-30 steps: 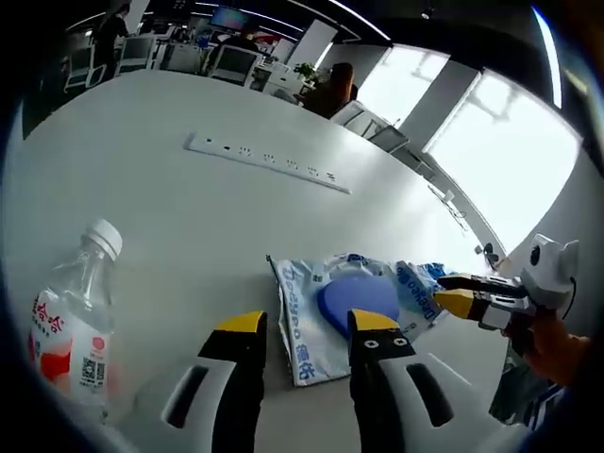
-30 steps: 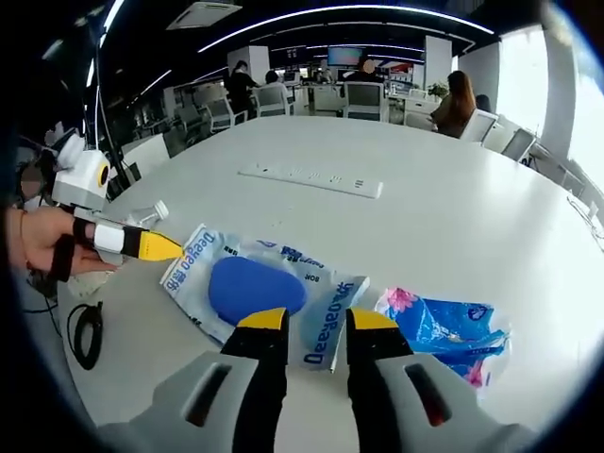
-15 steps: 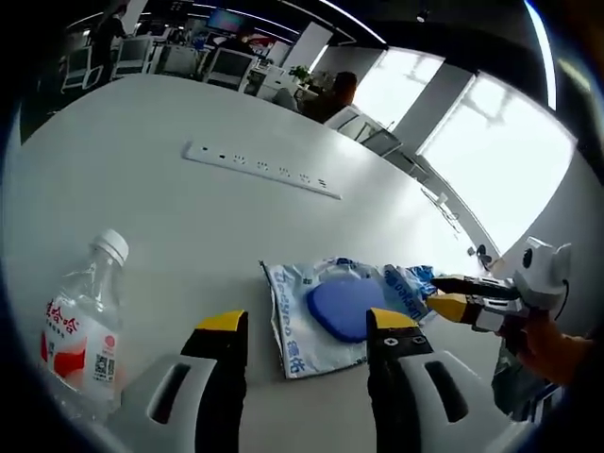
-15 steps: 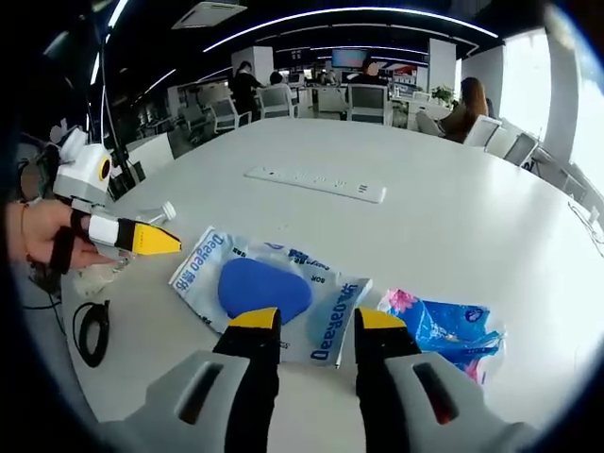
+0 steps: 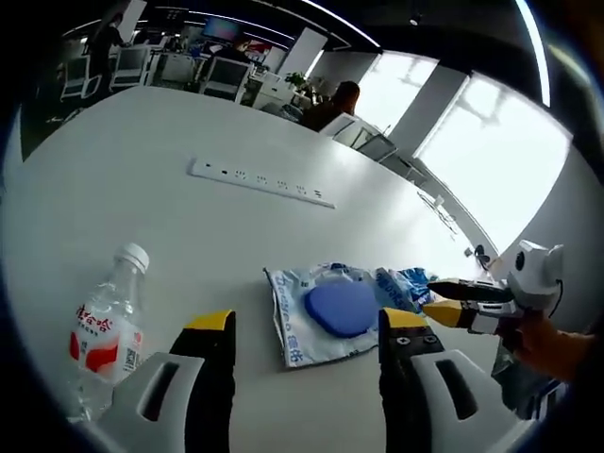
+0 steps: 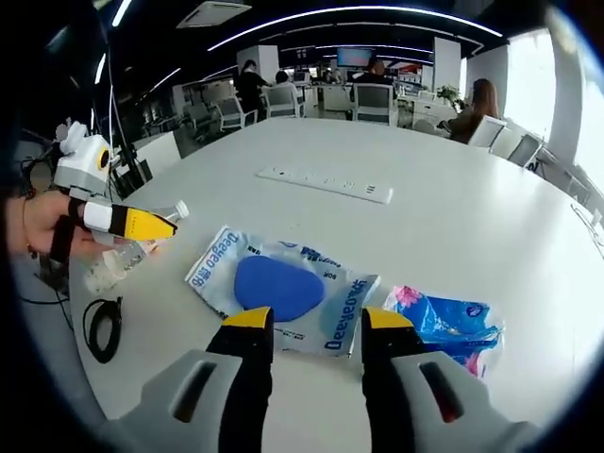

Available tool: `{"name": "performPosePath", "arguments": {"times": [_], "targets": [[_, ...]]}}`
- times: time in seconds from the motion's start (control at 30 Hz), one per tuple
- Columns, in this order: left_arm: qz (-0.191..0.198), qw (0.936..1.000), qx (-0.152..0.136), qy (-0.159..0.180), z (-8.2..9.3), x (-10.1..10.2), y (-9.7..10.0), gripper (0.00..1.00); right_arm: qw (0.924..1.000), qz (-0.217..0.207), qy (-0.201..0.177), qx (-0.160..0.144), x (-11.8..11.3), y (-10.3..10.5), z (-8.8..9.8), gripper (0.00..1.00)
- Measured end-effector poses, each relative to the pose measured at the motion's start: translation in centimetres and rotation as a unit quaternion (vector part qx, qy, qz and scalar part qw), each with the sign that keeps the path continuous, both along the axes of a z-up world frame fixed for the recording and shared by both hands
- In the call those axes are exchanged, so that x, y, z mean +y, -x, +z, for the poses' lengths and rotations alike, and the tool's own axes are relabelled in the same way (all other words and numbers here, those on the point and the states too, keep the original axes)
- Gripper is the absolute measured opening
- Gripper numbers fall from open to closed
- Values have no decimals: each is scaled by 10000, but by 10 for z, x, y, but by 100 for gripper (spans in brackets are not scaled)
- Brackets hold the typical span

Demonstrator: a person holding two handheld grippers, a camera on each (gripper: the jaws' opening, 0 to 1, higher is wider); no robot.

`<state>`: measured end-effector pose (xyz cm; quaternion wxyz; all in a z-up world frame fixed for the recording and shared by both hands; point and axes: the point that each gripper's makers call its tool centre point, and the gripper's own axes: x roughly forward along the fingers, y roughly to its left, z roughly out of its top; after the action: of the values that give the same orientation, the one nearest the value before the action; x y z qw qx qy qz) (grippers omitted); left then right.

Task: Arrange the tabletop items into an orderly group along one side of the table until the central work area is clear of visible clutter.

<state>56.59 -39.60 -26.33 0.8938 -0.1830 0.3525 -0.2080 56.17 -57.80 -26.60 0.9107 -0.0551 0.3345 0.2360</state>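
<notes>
On the white table (image 5: 189, 217), near its middle, lies a flat white wipes pack (image 5: 326, 316) with blue lettering and a rounded blue lid (image 5: 342, 308) on its upper face; in the right gripper view the same wipes pack (image 6: 283, 288) sits just ahead of the jaw tips. Touching or just beside its far end is a crumpled blue tissue packet (image 6: 444, 326), seen also past the pack in the left gripper view (image 5: 404, 283). A clear water bottle (image 5: 109, 330) with a white cap and red label stands apart from the pack, toward the left gripper's side; a long white power strip (image 5: 260, 181) lies well beyond, toward the far half of the table. The left gripper (image 5: 302, 326) has its yellow-tipped jaws spread wide, with nothing between them. The right gripper (image 6: 307, 321) is likewise parted and empty, poised short of the pack's near edge. Handling, as a judgement: the wipes pack is probably soft and pliable, moderately heavy if full, with a smooth film that may slip; the rigid lid or a sealed end seam looks the surest place to pinch. The tissue packet appears light and crushable, so a gentle grip across its body should do. The bottle seems nearly empty, hence light and easily tipped; its neck or mid-body suits the jaws. No item appears moved to an edge yet.
</notes>
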Motion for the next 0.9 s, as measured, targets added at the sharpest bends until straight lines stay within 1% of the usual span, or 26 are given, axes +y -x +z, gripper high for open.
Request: {"name": "performPosePath", "arguments": {"times": [0.3, 0.57, 0.7, 0.87, 0.9], "targets": [[-12, 9999, -129, -78, 16, 11, 12, 68, 9999, 136, -28, -33, 7, 8, 10, 41], [96, 9997, -216, -99, 31, 30, 27, 72, 9996, 260, -87, -36, 16, 15, 18, 45], [156, 9995, -256, -130, 38, 40, 37, 73, 9994, 339, -113, -39, 23, 20, 22, 46], [255, 9991, -309, -160, 46, 51, 49, 74, 9987, 489, -158, -44, 39, 30, 27, 47], [305, 9989, -324, -174, 48, 57, 54, 74, 9985, 512, -171, -48, 41, 31, 28, 47]]}}
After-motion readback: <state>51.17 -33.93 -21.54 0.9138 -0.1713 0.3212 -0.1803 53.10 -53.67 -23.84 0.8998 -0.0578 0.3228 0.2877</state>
